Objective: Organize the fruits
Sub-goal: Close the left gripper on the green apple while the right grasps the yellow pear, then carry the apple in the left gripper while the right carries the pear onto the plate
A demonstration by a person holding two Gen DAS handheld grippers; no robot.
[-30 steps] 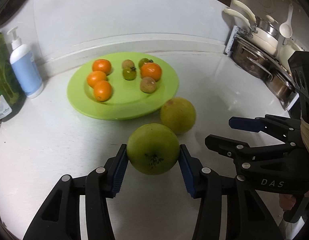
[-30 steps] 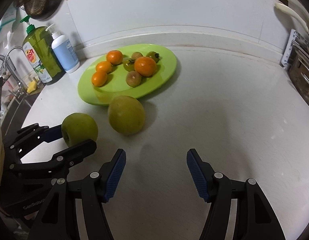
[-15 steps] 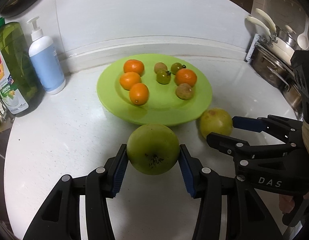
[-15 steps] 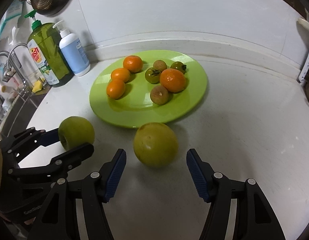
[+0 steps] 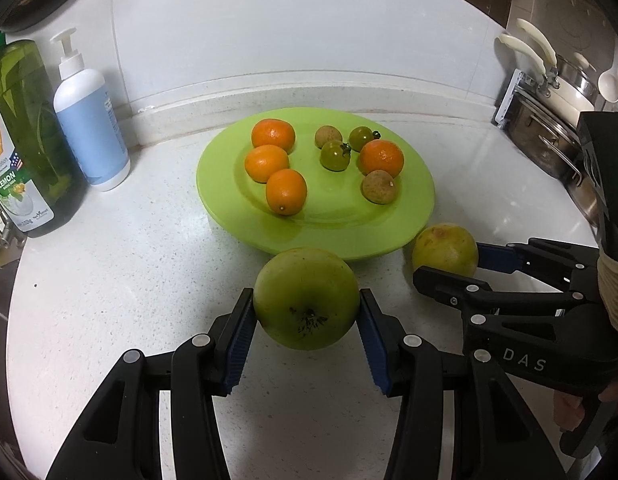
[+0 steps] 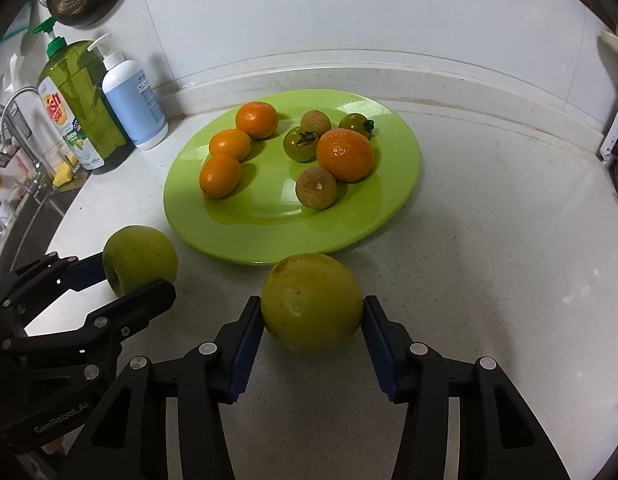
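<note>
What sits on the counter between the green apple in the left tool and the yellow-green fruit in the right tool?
Nothing: in the left wrist view, bare white counter separates the green apple from the yellow-green fruit. The green plate lies just behind that gap.

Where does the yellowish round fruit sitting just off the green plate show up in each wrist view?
Left wrist view: the yellowish round fruit is at mid right, between the right claw's fingers, beside the plate's near-right rim.
Right wrist view: the same fruit is at lower centre, gripped between the blue pads, just in front of the plate.
Shared landmark: the round lime-green plate holding small oranges.
</note>
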